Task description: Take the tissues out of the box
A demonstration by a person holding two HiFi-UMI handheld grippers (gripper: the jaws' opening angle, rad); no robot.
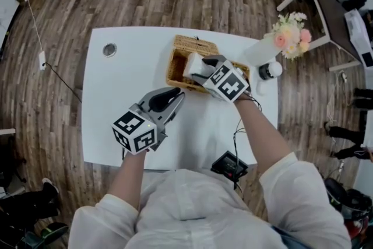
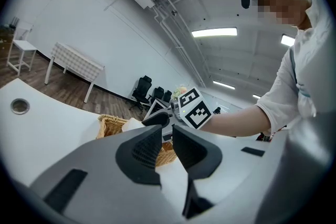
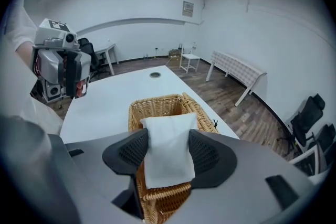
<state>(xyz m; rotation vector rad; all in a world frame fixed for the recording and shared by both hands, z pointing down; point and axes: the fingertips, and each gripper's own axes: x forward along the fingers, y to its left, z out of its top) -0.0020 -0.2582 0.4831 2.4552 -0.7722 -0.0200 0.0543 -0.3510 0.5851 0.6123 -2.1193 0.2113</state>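
Holding the tissue pack [image 3: 168, 136] in my right gripper [image 3: 168, 157], jaws set wide with both ribbed pads pressed on its long sides, I have it over the wicker basket [image 3: 157, 105], which stands toward the far right of the white table [image 1: 116, 125]. Whether its lower edge is clear of the rim I cannot tell. The pack is a soft, pillow-like white rectangle with a smooth matte wrap. It bulges between the pads, so I judge it compressible and apt to slip out if the grip eases, dropping back into the basket. The basket is stiff woven cane, open-topped and rough-rimmed, and looks light. A corner of the pack catching that rim could drag or tip it, since nothing steadies it. My left gripper [image 2: 167, 147] hangs near and left of the basket, jaws only a narrow slit apart and empty. Whether more tissues lie inside I cannot tell.
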